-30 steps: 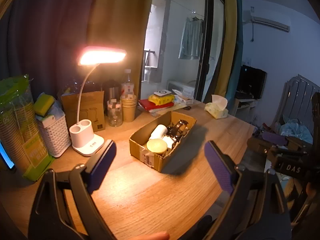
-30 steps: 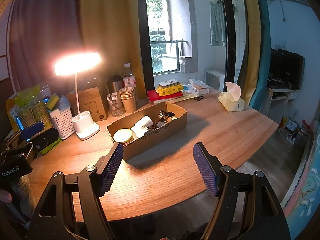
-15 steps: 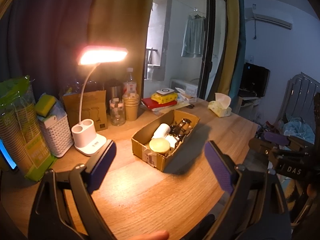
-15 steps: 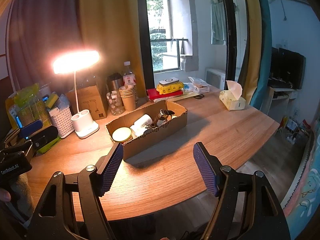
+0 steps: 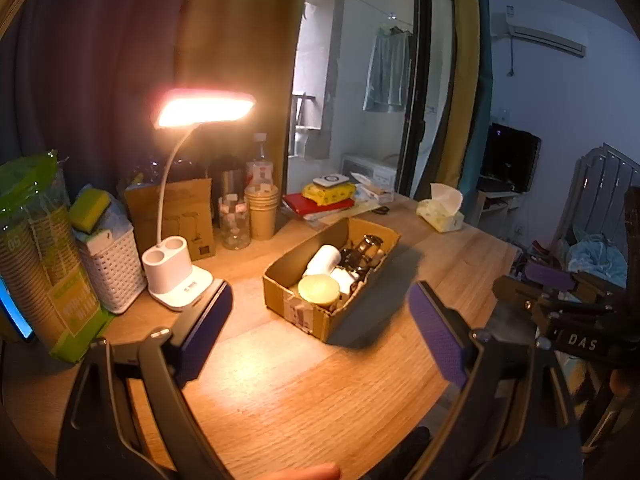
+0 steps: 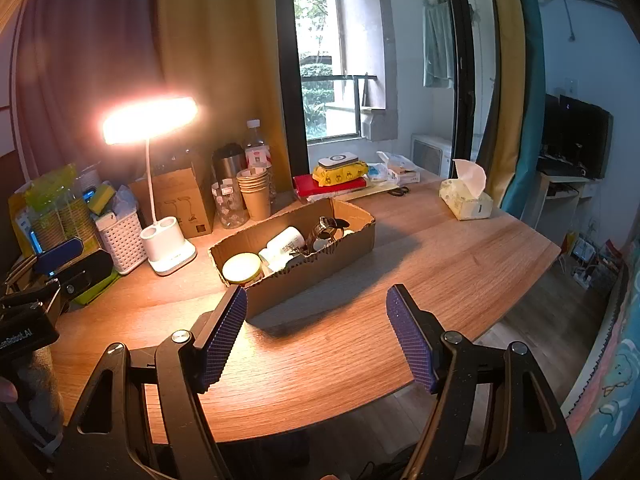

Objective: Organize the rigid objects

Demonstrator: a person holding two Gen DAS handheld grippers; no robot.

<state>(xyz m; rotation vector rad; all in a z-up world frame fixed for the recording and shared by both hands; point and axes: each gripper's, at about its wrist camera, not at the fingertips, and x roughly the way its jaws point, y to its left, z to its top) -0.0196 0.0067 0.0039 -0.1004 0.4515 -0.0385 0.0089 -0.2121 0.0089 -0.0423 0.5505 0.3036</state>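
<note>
- While both claws, left claw (image 5: 320, 320) and right claw (image 6: 316, 332), hung spread and empty, they faced the cardboard box (image 6: 320, 264).
- Jars lay gathered inside it on the tabletop (image 6: 440, 264), perhaps for sorting.

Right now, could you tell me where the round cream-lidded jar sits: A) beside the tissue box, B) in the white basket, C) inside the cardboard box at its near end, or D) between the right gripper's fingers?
C: the cream-lidded jar lies inside the cardboard box, at its near end.
</note>
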